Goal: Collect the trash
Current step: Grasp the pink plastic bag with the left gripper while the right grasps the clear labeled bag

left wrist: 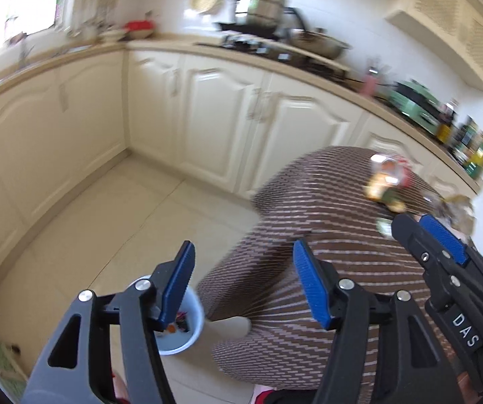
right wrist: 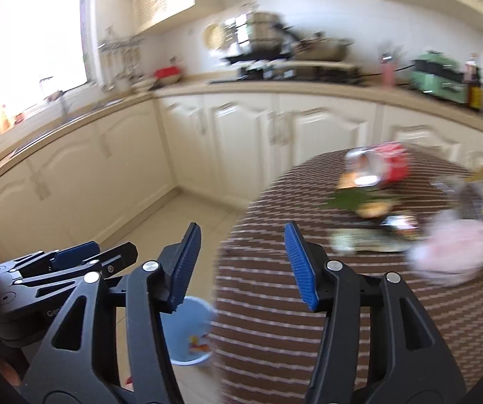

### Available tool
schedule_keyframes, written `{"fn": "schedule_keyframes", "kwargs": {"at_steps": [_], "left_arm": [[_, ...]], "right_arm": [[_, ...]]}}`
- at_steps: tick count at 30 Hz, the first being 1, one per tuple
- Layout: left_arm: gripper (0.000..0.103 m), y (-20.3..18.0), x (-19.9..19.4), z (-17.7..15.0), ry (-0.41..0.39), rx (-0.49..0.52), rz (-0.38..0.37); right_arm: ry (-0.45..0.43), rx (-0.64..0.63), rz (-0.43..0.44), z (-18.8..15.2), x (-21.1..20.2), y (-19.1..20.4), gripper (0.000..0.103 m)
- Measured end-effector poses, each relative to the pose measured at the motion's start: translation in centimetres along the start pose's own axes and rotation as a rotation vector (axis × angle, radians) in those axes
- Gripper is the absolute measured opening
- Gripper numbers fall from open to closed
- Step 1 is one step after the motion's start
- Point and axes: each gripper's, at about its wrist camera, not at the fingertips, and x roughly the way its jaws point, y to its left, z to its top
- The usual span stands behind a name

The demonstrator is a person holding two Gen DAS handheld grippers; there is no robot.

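A round table under a brown striped cloth [right wrist: 275, 303] carries blurred trash: a red can [right wrist: 382, 165] on its side, a green leaf [right wrist: 349, 200], flat wrappers [right wrist: 369, 239], a pink crumpled wad [right wrist: 456, 252] and clear plastic [right wrist: 470, 195]. Down on the floor by the table stands a pale blue bin [right wrist: 191, 333] with a few scraps inside. My right gripper [right wrist: 241, 262] is open and empty above the table's near edge. My left gripper [left wrist: 245, 282] is open and empty too, over the bin [left wrist: 187, 330] and the cloth's edge [left wrist: 308, 185]. The can [left wrist: 389, 168] lies far right.
Cream cabinets [right wrist: 241, 128] run along two walls under a beige counter [right wrist: 308, 89] crowded with pots, a green appliance [right wrist: 440, 74] and bottles. Pale floor tiles [left wrist: 107, 219] lie between cabinets and table. The right gripper [left wrist: 423, 232] shows at the left view's right edge.
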Motion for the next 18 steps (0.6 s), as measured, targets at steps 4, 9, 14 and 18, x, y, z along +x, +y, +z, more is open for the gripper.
{"fn": "schedule_keyframes", "kwargs": {"at_steps": [4, 9, 14, 18], "left_arm": [[0.063, -6.0, 0.5, 0.0, 0.002, 0.084, -0.066], [0.064, -13.0, 2.1, -0.6, 0.041, 0.17, -0.158], [0.064, -19.0, 4.3, -1.5, 0.1, 0.221, -0.246], [0.064, -22.8, 6.6, -1.5, 0.156, 0.24, -0.286]], "right_arm": [[-0.044, 0.063, -0.114, -0.1, -3.3, -6.1, 0.056], [-0.074, 0.155, -0.234, -0.9, -6.4, -13.1, 0.057], [-0.092, 0.245, -0.319, -2.2, -8.4, -18.8, 0.06], [-0.093, 0.297, -0.352, -2.9, -9.0, -22.1, 0.062]]}}
